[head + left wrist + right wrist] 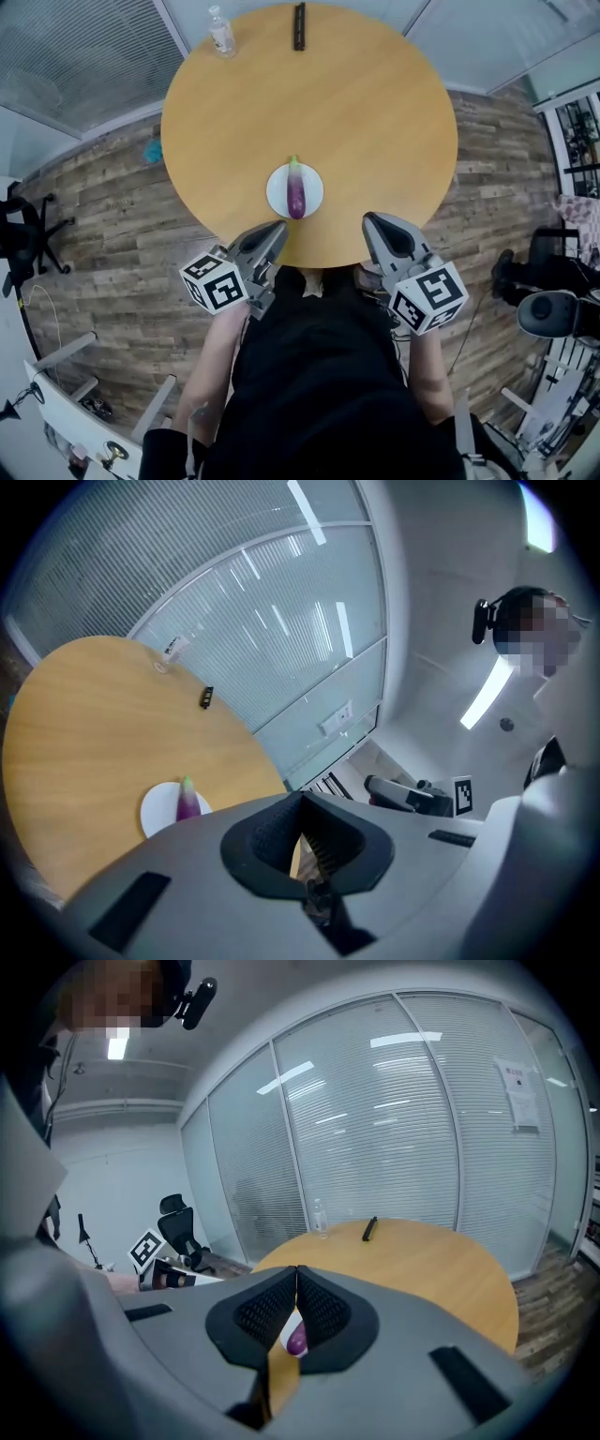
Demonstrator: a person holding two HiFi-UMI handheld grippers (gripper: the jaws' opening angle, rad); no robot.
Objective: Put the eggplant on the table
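1. The eggplant [296,192] lies lengthwise on a white plate [277,192], green stem toward 12 o'clock. It is untouched, so the task is judged not yet begun.
2. The plate sits at the 6 o'clock side of the round counter [375,112], near its edge.
3. The left gripper [278,228] is off the counter at about 7 o'clock of the plate. Its fingers are closed together and hold nothing.
4. The right gripper [368,219] is at about 4 o'clock of the plate. Its fingers also meet at the tips and are empty.
5. A clear bottle [221,33] at 11 o'clock and a black bar [299,26] at 12 o'clock are well apart from the work.
6. Risks:
   - Closed fingers would shove the eggplant rather than take it.
   - A shove could slide the light plate off the near edge.
   - The glossy, rounded skin may slip from a narrow pinch or roll once set down.
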